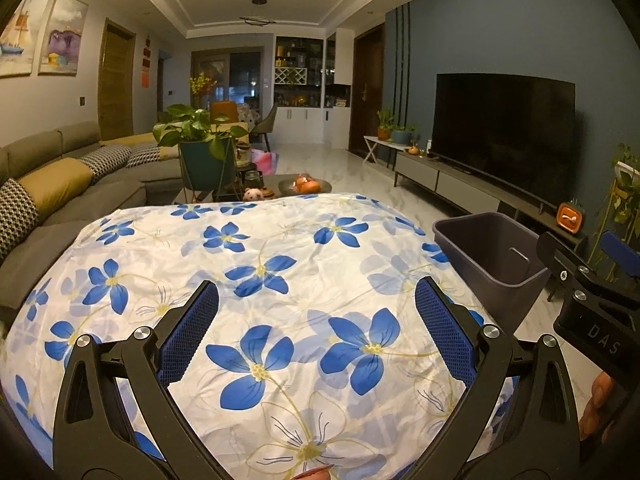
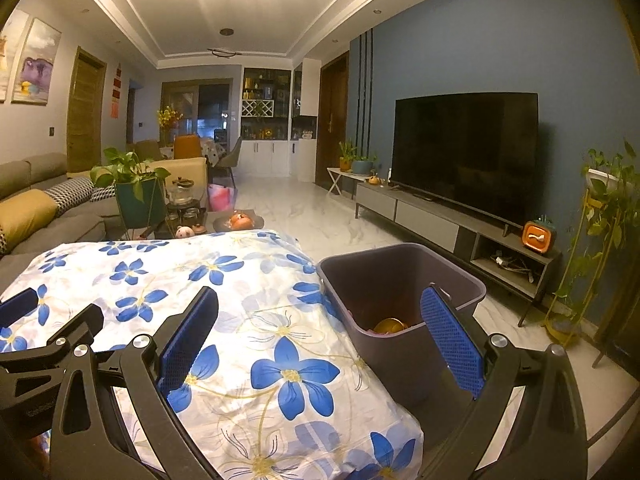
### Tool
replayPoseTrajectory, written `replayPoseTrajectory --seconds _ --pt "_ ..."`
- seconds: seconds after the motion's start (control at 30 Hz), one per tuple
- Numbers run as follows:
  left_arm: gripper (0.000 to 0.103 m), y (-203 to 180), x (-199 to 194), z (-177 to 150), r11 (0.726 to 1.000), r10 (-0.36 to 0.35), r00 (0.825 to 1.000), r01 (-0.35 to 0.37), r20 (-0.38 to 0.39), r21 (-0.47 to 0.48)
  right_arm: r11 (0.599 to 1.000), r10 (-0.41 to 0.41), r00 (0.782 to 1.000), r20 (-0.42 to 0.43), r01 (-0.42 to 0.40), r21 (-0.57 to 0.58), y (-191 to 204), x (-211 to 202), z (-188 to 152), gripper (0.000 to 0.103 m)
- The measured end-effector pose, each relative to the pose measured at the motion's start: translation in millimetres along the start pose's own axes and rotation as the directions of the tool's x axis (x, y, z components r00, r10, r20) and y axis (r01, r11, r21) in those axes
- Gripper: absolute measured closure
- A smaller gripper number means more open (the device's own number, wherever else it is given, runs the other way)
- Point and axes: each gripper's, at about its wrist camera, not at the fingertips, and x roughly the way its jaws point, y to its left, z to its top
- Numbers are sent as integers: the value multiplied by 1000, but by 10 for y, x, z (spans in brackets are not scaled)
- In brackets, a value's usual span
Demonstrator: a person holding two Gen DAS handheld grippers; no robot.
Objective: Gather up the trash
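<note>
We hold both grippers above the counter (image 1: 280,248), covered by a white cloth with blue flowers. The purple bin (image 2: 400,280) stands at the counter's right edge, directly ahead of the right gripper (image 2: 320,344), whose fingers are spread wide and empty. A yellow item (image 2: 390,325) lies inside the bin. The left gripper (image 1: 316,332) fingers are likewise wide, gripping nothing.

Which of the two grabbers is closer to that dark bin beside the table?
Right. The right gripper hangs at the bin's near rim; the left gripper sits over the flowered cloth, bin off to its right.
</note>
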Motion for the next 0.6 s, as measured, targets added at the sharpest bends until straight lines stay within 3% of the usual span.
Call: replayPoseTrajectory --seconds 0.6 --pt "6 30 -38 -16 1000 -2 1000 2 1 -8 1000 5 1000 5 -5 1 12 -52 0 6"
